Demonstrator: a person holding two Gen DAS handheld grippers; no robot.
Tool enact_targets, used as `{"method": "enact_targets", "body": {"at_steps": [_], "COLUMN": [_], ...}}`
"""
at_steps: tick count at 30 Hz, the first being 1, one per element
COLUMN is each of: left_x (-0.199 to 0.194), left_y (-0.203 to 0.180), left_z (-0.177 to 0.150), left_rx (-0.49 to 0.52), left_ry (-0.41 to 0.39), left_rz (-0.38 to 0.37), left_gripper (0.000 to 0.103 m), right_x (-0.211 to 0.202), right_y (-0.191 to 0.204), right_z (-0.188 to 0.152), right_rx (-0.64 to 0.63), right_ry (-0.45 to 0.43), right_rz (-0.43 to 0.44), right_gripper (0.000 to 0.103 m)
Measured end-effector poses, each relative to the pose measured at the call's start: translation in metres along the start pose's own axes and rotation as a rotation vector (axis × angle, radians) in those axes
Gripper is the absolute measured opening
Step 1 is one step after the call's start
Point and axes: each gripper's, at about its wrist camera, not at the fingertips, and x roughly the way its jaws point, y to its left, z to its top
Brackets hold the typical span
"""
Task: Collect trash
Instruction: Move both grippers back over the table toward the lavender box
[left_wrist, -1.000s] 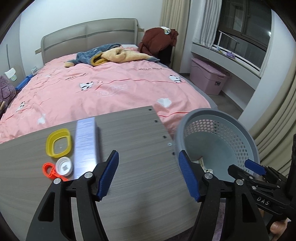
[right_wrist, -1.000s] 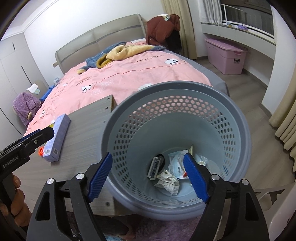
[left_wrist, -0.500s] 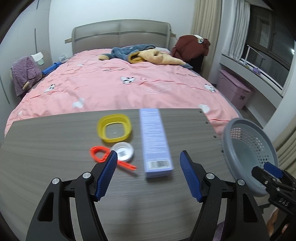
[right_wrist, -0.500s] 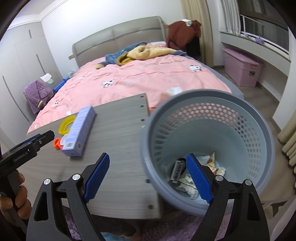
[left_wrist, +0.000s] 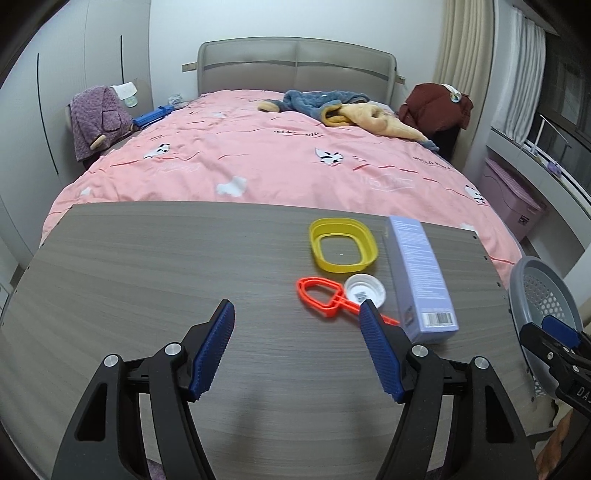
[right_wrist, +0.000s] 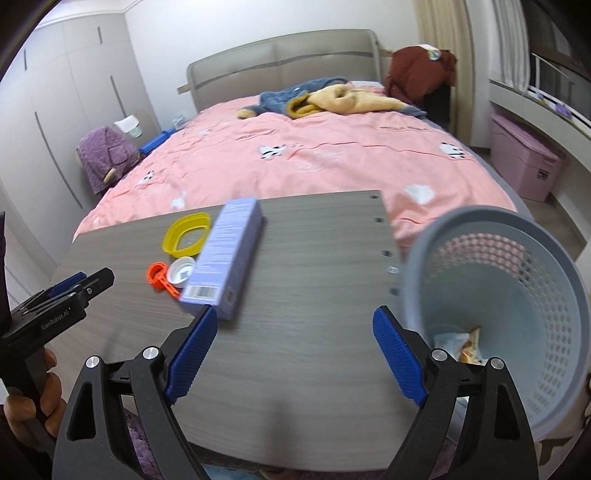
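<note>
Landmark: the lavender carton (left_wrist: 421, 280), lying flat on the grey wood-grain table (left_wrist: 147, 280) with its barcode end toward the cameras.

Left gripper (left_wrist: 297, 350): jaws spread wide, nothing between the blue pads. It hovers above the table on the near left side of the carton; its right fingertip overlaps the tail of the orange plastic ring (left_wrist: 325, 295) in the left wrist view.

Right gripper (right_wrist: 295, 354): jaws spread wide, nothing held. It hovers over the near table edge, to the near right of the carton.

Trash on the table:
- Yellow oval ring (left_wrist: 343, 249): just left of the carton's far half.
- White cap (left_wrist: 365, 294): just left of the carton's near half, touching the orange plastic ring.

Grey perforated basket (right_wrist: 498, 295): well to the right of the carton, beyond the table's right edge, tilted toward the right wrist camera. Crumpled wrappers (right_wrist: 458, 343) lie at its bottom.

Pink bed (left_wrist: 277, 162): behind the carton, past the far table edge
</note>
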Motion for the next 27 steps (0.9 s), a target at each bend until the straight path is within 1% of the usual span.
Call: {"method": "enact_targets", "body": {"at_steps": [6,10,18,27], "left_x": [0.006,0.012,0.021,0.026], "left_y": [0.017,0.025,0.036,0.040], "left_z": [-0.001,-0.004,-0.005,-0.006], "left_rx": [-0.024,-0.039,-0.057,-0.067], "left_ry": [0.009,0.026,0.038,0.043], "left_rz": [0.017,0.015,0.010,0.005], "left_gripper": [0.067,0.067,0.067,0.067], "right_x": [0.027,0.043,0.066,0.091], "right_y": [0.028,0.039,0.060,0.070], "right_z": [0.012,0.016,0.023,0.029], "right_rx": [-0.037,-0.050,-0.079,-0.082], "right_ry": [0.034,0.058,0.086,0.111], "right_rz": [0.028,0.032,-0.003,-0.045], "right_gripper": [0.084,0.084,0.084,0.084]}}
